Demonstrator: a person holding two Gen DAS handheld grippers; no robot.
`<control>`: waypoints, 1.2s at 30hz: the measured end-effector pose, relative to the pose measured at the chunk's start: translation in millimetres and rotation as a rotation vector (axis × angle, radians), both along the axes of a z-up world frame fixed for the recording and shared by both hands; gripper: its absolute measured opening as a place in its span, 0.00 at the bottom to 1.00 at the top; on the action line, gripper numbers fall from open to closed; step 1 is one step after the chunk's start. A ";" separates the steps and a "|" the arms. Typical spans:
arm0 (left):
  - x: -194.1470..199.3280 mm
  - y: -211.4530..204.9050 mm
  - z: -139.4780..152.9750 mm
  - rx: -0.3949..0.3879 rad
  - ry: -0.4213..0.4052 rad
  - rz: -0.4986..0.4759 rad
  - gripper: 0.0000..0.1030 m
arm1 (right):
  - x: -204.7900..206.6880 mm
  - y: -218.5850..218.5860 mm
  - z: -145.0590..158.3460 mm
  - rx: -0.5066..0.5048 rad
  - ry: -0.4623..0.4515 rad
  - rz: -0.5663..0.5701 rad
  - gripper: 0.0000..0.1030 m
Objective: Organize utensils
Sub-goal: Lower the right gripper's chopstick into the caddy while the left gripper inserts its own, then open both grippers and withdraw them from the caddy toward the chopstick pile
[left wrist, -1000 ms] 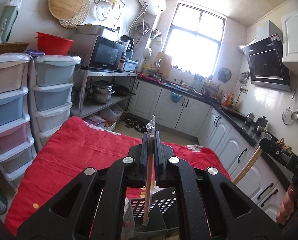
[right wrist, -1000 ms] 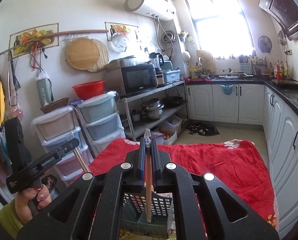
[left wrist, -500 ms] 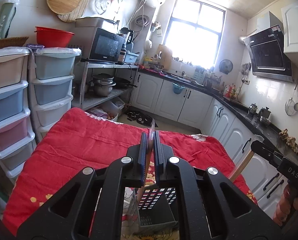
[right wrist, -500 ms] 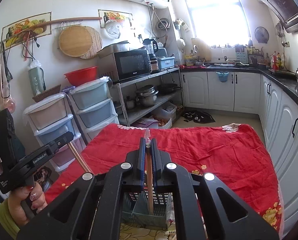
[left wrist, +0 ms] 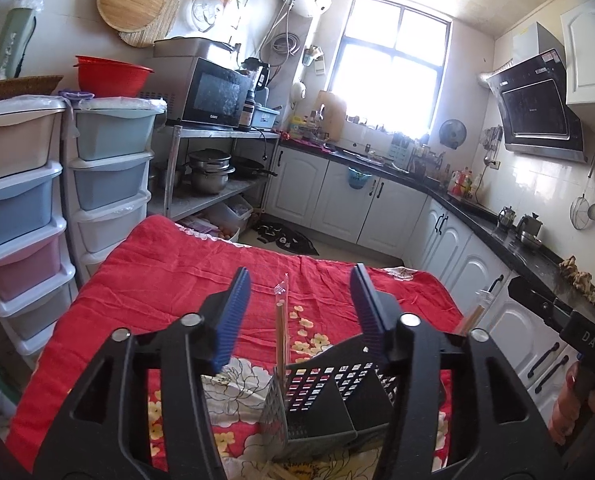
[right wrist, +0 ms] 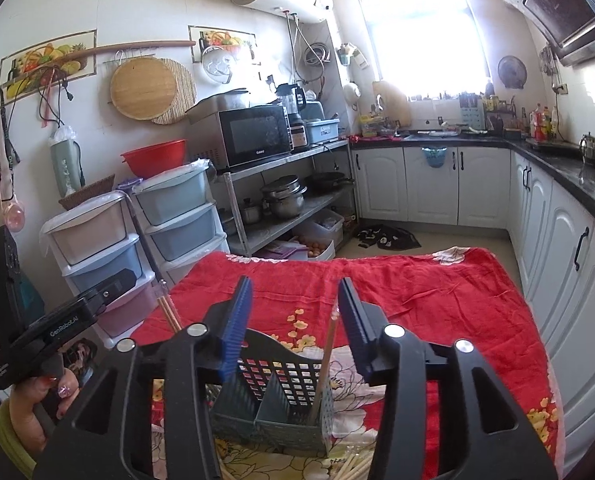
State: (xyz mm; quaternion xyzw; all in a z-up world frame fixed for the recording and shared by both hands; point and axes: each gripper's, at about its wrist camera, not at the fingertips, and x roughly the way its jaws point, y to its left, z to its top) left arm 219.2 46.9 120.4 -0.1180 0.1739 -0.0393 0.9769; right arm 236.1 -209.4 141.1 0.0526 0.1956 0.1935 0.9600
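In the left wrist view, the left tongs [left wrist: 297,312] have just been opened; the wrapped chopsticks [left wrist: 280,332] stand upright, released, centre frame in the basket [left wrist: 329,404]. In the right wrist view, the right tongs [right wrist: 295,316] have likewise been opened, chopsticks [right wrist: 324,364] leaning in the basket [right wrist: 273,408] below.

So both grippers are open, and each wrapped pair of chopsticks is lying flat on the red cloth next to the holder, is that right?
Not quite. Both the left gripper and right gripper are open, but each pair of chopsticks stands upright inside the holder, as both wrist views show.
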 end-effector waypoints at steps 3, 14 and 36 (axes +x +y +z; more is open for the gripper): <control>-3.9 1.6 1.1 -0.004 -0.004 0.005 0.58 | -5.3 0.0 1.9 -0.017 -0.019 -0.009 0.50; -28.4 -1.0 7.9 0.001 -0.046 0.003 0.87 | -29.9 -5.3 4.0 -0.040 -0.068 -0.018 0.68; -75.0 -13.1 -2.9 -0.004 -0.050 -0.028 0.90 | -70.9 -7.4 -5.5 -0.072 -0.080 0.008 0.75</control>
